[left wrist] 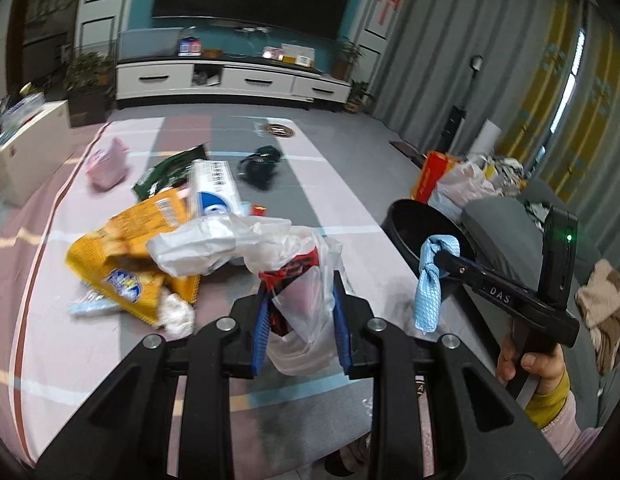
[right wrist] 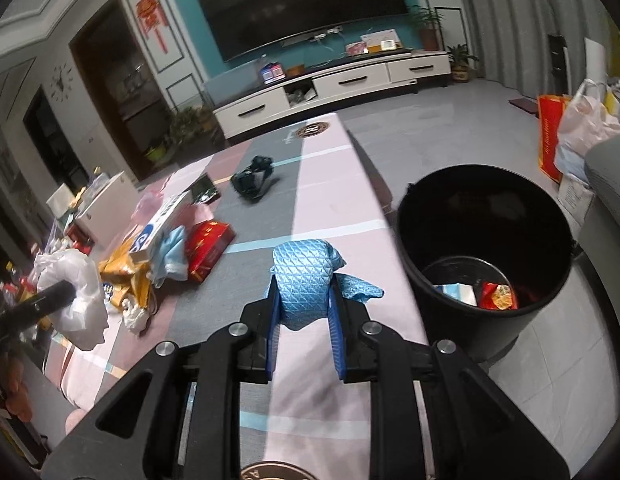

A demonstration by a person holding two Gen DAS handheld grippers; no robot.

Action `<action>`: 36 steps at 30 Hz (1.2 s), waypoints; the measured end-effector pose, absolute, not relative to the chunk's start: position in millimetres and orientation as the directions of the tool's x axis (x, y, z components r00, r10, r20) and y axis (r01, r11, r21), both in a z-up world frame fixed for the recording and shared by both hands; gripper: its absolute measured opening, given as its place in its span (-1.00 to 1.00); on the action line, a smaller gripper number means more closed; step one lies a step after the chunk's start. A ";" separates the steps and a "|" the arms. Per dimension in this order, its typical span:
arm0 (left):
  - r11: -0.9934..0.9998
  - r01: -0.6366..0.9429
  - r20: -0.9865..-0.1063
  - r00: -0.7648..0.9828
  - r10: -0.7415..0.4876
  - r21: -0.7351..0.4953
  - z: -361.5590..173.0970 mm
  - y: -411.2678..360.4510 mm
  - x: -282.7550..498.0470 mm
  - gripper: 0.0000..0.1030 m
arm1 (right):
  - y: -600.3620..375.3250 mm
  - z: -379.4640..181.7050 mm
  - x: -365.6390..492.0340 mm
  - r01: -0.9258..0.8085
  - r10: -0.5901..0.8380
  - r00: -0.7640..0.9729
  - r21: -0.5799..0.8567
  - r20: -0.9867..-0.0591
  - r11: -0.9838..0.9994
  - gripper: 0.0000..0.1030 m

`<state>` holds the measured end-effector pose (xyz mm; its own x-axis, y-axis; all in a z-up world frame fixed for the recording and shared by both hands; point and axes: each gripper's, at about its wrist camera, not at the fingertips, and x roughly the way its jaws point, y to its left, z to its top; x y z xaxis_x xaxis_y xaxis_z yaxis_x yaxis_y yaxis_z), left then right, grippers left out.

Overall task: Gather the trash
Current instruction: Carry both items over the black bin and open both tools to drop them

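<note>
Left claw [left wrist: 300, 312] pinches a white plastic bag [left wrist: 298, 280] above the table [left wrist: 349, 208]; right claw [right wrist: 304, 312] grips a blue cloth [right wrist: 306, 272] beside the black bin [right wrist: 485, 248]

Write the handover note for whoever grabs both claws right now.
Left claw: shut on a white plastic bag with red packaging inside, held above the table.
Right claw: shut on a knotted blue cloth, beside the black bin.
Done: the bin holds a few wrappers at the bottom.
Left: drop both held items in the bin, then clear the table: yellow snack bag, white-and-blue box, red box, green packet, pink bag, black bundle.
</note>
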<state>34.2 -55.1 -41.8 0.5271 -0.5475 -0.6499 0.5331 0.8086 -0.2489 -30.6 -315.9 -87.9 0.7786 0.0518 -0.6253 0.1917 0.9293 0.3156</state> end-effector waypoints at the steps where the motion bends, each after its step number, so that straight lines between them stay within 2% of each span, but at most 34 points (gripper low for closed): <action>1: 0.805 0.543 -0.652 0.525 -0.547 -0.238 -40.9 -61.8 34.9 -0.45 | -321.4 -88.8 -32.5 0.203 0.043 0.782 0.318 -0.622 0.926 -0.57; 9: 0.751 0.634 -0.649 0.496 -0.577 -0.184 -34.7 -130.0 41.8 -0.44 | -370.1 -103.2 -47.7 0.310 -0.025 0.789 0.363 -0.614 0.879 -0.57; 16: 0.678 0.695 -0.706 0.353 -0.614 -0.241 -56.1 -207.1 64.4 -0.44 | -413.2 -118.3 -63.3 0.405 -0.089 0.786 0.400 -0.612 0.823 -0.56; 30: 0.614 0.758 -0.760 0.262 -0.596 -0.220 -93.4 -339.8 87.4 -0.42 | -457.7 -135.5 -58.0 0.501 -0.199 0.772 0.385 -0.604 0.775 -0.55; 33: 0.632 0.747 -0.776 0.270 -0.570 -0.204 -103.8 -350.5 92.7 -0.26 | -464.9 -145.8 -55.5 0.527 -0.202 0.756 0.395 -0.623 0.753 -0.53; 35: 0.645 0.736 -0.788 0.268 -0.555 -0.205 -111.0 -354.2 95.8 0.12 | -467.1 -150.1 -55.1 0.533 -0.201 0.752 0.399 -0.628 0.746 -0.49; 36: 0.647 0.733 -0.790 0.264 -0.554 -0.209 -114.2 -354.8 96.8 0.18 | -467.2 -151.8 -54.1 0.535 -0.200 0.748 0.397 -0.633 0.746 -0.39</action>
